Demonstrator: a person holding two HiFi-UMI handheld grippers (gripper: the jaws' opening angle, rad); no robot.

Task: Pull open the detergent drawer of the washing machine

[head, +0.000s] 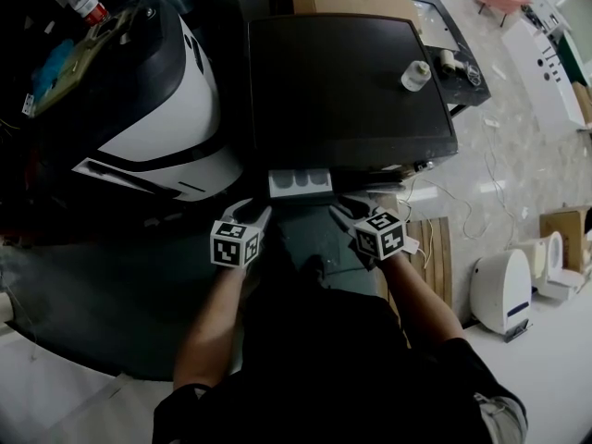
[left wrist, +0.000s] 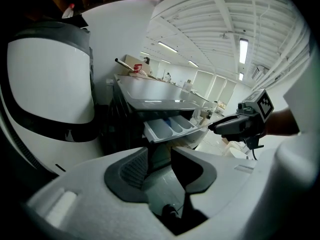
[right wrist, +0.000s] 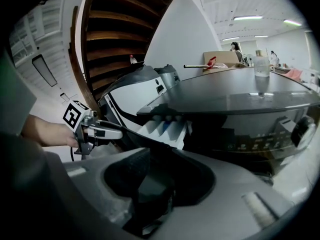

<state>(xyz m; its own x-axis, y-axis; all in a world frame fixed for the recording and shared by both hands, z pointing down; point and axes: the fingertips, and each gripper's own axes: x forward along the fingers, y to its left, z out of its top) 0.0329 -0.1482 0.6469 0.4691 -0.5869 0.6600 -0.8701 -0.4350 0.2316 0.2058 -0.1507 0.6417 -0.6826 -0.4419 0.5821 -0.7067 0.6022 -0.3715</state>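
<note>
Detergent drawer (head: 300, 182) stands pulled out from the front of the dark washing machine (head: 351, 81), at frame centre in the head view, with 3 compartments exposed. My left gripper (head: 250, 218) sits just below and left of the drawer. My right gripper (head: 348, 209) sits just below and right. The drawer lies above and between the 2 tools and touches neither. Left gripper view: jaws partly apart, nothing between them, drawer ahead beyond the tips. Right gripper view: jaws likewise apart and empty, drawer ahead, left of centre.
</note>
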